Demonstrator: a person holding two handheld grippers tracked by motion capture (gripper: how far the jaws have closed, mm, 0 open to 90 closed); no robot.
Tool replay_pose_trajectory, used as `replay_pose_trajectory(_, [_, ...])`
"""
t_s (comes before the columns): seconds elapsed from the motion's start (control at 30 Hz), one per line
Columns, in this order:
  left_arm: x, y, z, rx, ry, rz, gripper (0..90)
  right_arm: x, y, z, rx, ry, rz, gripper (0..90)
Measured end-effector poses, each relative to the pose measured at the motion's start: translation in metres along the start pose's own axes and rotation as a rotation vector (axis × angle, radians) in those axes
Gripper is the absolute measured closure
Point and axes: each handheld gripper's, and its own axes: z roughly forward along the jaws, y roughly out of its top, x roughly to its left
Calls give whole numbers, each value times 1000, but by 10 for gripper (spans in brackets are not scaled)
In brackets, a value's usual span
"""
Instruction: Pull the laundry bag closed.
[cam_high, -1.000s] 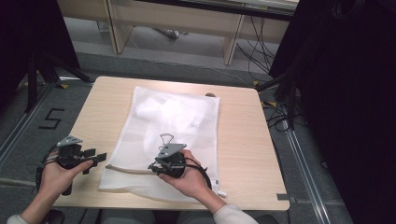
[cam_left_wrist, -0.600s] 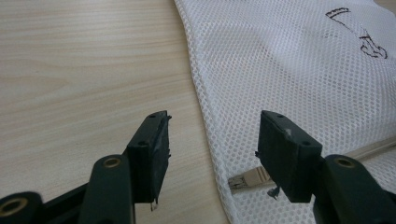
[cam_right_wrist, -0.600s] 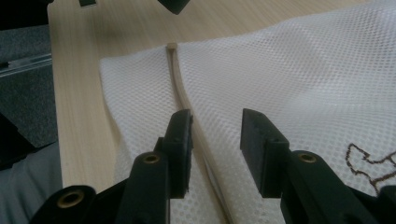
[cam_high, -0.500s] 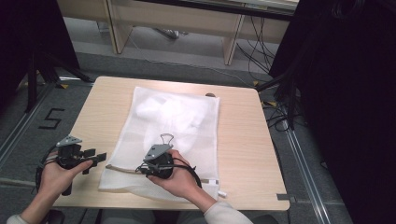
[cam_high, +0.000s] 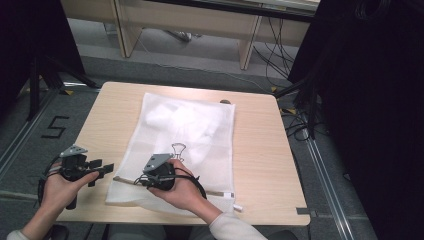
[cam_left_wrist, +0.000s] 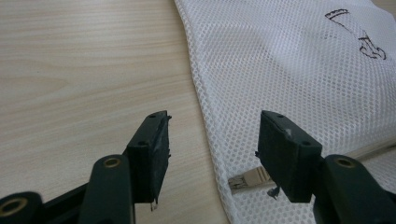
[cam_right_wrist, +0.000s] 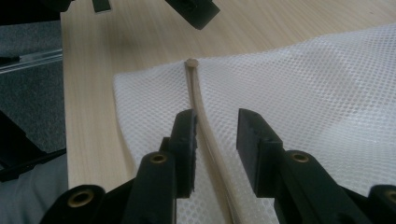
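Our right hand-held gripper (cam_right_wrist: 215, 140) has been closing its jaws around the zipper (cam_right_wrist: 201, 109) of the mesh bag (cam_high: 185, 130), not pinching yet. Our left hand-held gripper (cam_left_wrist: 212, 149) stays spread at the bag's near left corner on the table (cam_high: 260, 150).

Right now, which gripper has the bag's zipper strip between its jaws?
The right gripper: its jaws, which have just been closing, straddle the beige zipper strip on the white mesh bag. The left gripper hangs open at the bag's edge, the strip's end just beyond.

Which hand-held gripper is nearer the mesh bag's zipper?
Right. The right hand-held gripper straddles the zipper; the left hand-held gripper waits open at its end.
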Motion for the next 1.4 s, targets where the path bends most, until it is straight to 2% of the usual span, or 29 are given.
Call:
replay_pose_trajectory(0.1, [0, 0, 0, 0, 0, -1, 428, 0, 1, 3, 5, 3, 1, 688])
replay_pose_trajectory(0.13, [0, 0, 0, 0, 0, -1, 428, 1, 2, 5, 1, 8, 17, 687])
replay_pose_trajectory(0.17, [0, 0, 0, -1, 0, 0, 429, 0, 3, 6, 2, 1, 0, 687])
replay_pose_trajectory(0.2, [0, 0, 0, -1, 0, -1, 429, 1, 3, 7, -2, 8, 11, 686])
replay_pose_trajectory(0.23, [0, 0, 0, 1, 1, -1, 429, 1, 4, 8, -4, 4, -2, 687])
replay_pose_trajectory(0.37, [0, 0, 0, 2, 6, 0, 429, 2, 7, 12, -3, 12, -5, 686])
replay_pose_trajectory(0.4, [0, 0, 0, 2, 5, -1, 430, 3, 8, 13, -2, 13, 14, 687])
replay_pose_trajectory(0.43, [0, 0, 0, 3, 5, -2, 430, 2, 9, 14, 4, 14, -11, 686])
replay_pose_trajectory(0.53, [0, 0, 0, 7, 7, -3, 430, 2, 11, 17, -7, 13, -8, 686])
replay_pose_trajectory(0.6, [3, 0, -2, 32, 5, 26, 431, 3, 12, 18, -1, 21, 6, 685])
replay_pose_trajectory(0.63, [2, 0, -1, 25, 6, 17, 431, 3, 13, 20, -1, 20, -11, 685])
replay_pose_trajectory(0.73, [3, 0, -2, 26, 10, 18, 432, 3, 17, 23, -1, 27, -17, 686])
replay_pose_trajectory(0.77, [3, 0, -2, 17, 16, 14, 434, 4, 18, 24, -3, 22, -7, 686])
replay_pose_trajectory(0.83, [3, 1, -3, 6, 27, 8, 437, 5, 20, 28, -9, 26, -20, 686])
replay_pose_trajectory(0.87, [2, 1, -3, -13, 34, -20, 437, 5, 21, 29, -3, 32, -21, 685])
replay_pose_trajectory(0.9, [3, 1, -3, -17, 39, -25, 437, 6, 22, 31, -5, 32, -21, 685])
replay_pose_trajectory(0.97, [3, 1, -3, -12, 38, -28, 437, 8, 23, 34, -3, 34, -7, 685])
replay_pose_trajectory(1.0, [3, 0, -3, -13, 40, -29, 437, 7, 24, 35, -6, 39, -28, 685])
replay_pose_trajectory(1.13, [3, 1, -2, -12, 36, -24, 436, 9, 27, 41, 1, 46, -26, 686])
replay_pose_trajectory(1.17, [3, 0, -2, -10, 34, -26, 435, 11, 27, 43, 0, 42, -10, 690])
replay_pose_trajectory(1.2, [3, 0, -2, -5, 33, -28, 435, 9, 28, 44, 2, 41, -36, 692])
replay_pose_trajectory(1.4, [4, 1, -3, -1, 40, -28, 436, 10, 32, 53, 6, 29, -43, 708])
